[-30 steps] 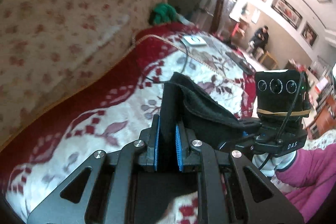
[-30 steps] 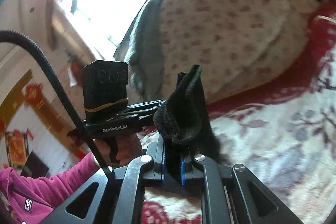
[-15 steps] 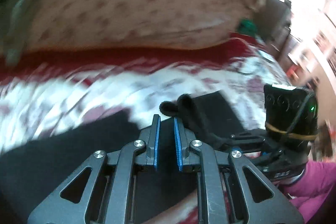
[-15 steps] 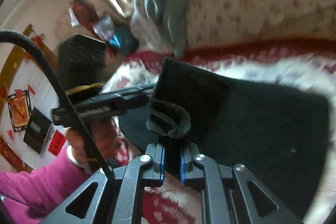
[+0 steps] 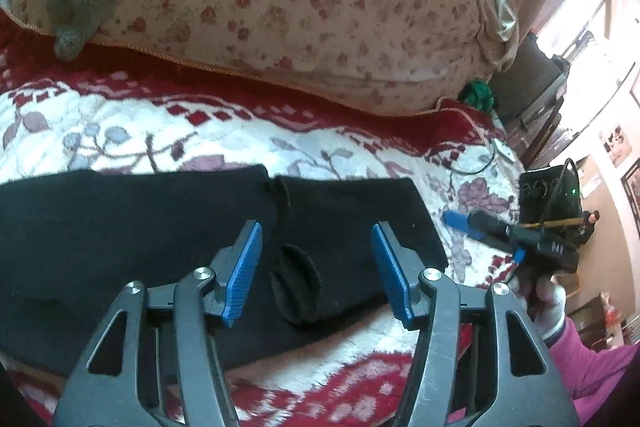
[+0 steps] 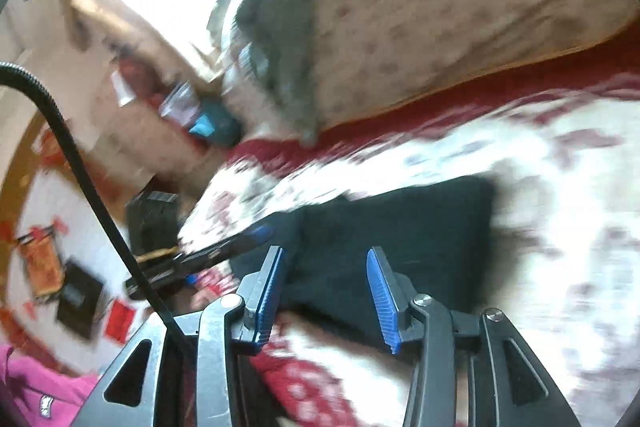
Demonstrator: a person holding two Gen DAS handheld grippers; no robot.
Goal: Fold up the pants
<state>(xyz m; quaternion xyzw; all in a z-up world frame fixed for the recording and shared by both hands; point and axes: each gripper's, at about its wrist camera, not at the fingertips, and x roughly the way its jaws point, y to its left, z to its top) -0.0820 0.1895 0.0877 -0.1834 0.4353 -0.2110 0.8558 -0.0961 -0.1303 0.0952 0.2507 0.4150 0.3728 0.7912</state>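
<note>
In the left wrist view, the left hand-held gripper (image 5: pixel 316 271) is spread wide with nothing between its 2 blue pads (image 5: pixel 243 267), hanging over the black pants (image 5: pixel 160 227), which lie folded flat on the red-and-white bed (image 5: pixel 120 131). The right hand-held gripper (image 5: pixel 480 227) shows just beside the pants' right edge. In the blurred right wrist view, the right hand-held gripper (image 6: pixel 326 289) is also wide apart and holds nothing, above the pants (image 6: pixel 400 227) on the bed (image 6: pixel 560 227).
</note>
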